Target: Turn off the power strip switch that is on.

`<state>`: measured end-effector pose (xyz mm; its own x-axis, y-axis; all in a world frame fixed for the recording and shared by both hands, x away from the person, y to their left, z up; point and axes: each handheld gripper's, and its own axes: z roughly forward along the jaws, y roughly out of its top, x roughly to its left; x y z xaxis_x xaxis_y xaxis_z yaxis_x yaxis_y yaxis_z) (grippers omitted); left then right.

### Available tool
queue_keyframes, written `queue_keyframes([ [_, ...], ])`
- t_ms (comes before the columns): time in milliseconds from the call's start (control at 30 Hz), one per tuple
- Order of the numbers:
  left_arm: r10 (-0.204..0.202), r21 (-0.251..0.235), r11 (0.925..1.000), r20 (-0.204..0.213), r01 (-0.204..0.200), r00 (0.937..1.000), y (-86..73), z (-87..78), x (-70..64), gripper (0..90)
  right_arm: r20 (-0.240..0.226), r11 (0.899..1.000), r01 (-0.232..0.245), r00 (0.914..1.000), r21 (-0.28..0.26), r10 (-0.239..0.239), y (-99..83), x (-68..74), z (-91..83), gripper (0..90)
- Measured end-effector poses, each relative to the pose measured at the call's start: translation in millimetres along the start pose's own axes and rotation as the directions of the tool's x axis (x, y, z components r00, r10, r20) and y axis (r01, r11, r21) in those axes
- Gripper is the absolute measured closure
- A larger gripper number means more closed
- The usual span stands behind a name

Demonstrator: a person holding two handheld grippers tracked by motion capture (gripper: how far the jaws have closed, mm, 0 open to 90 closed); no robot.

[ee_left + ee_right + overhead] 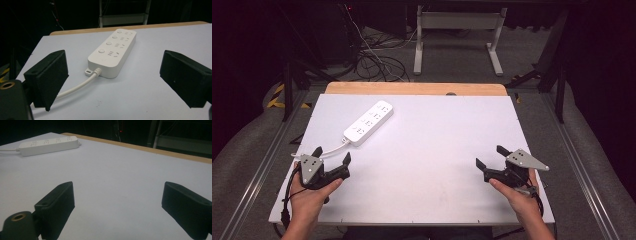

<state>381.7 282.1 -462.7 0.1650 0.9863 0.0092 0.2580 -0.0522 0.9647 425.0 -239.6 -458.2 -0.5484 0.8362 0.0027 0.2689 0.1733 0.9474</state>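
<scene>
A white power strip (368, 123) with several sockets lies at the back left of the white table (427, 150), its white cable (332, 148) trailing toward the left edge. My left gripper (332, 155) rests near the table's front left, open, jaws wide apart with nothing between them. Its view looks straight at the power strip (113, 51) and cable (80, 85) a short way ahead. My right gripper (492, 156) sits at the front right, open and empty. From the right gripper view the power strip (48, 145) lies far off at the upper left.
A wooden strip (414, 88) runs along the table's far edge. Behind the table are a white metal frame (457, 37) and tangled cables (372, 57) on the grey floor. Dark stands flank both sides.
</scene>
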Motion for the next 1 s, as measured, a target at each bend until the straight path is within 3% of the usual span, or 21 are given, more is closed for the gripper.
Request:
queue_keyframes([
  [167, -0.015, 0.005, 0.9999, 0.007, 0.015, 0.9999, 0.9, -0.1, 0.6, 14.1, 0.002, 1.0, 0.002, 1.0, 0.003, -0.002, -0.3, -0.1, -0.5, 11.8],
  [367, -0.039, 0.014, 0.9992, 0.016, 0.038, 0.9991, 2.0, -1.5, 2.5, 28.6, 0.002, 1.0, 0.0, 1.0, 0.004, 0.0, -0.4, 0.0, -0.8, 12.0],
  [400, -0.046, 0.016, 0.9988, 0.017, 0.046, 0.9988, 2.0, -1.4, 3.1, 34.2, 0.0, 1.0, 0.001, 1.0, 0.006, -0.001, -0.6, -0.2, -0.7, 12.0],
  [533, -0.07, 0.046, 0.9966, 0.051, 0.068, 0.9962, 3.2, -2.1, 6.4, 41.5, -0.002, 1.0, 0.0, 1.0, 0.006, 0.0, -0.5, 0.0, -0.6, 12.2],
  [733, -0.076, 0.056, 0.9959, 0.087, 0.071, 0.9933, 5.0, -4.1, 8.9, 59.0, -0.003, 1.0, -0.002, 1.0, 0.006, 0.002, -0.2, 0.5, -0.6, 12.6],
  [867, -0.09, 0.057, 0.9947, 0.091, 0.085, 0.9917, 5.9, -5.2, 10.1, 65.7, -0.003, 1.0, -0.001, 1.0, 0.006, 0.001, -0.4, 0.3, -0.2, 12.6],
  [1000, -0.095, 0.068, 0.9937, 0.094, 0.089, 0.9911, 7.5, -7.2, 12.0, 78.5, -0.001, 1.0, -0.005, 1.0, 0.017, 0.005, -0.8, 0.3, 0.0, 12.6],
])
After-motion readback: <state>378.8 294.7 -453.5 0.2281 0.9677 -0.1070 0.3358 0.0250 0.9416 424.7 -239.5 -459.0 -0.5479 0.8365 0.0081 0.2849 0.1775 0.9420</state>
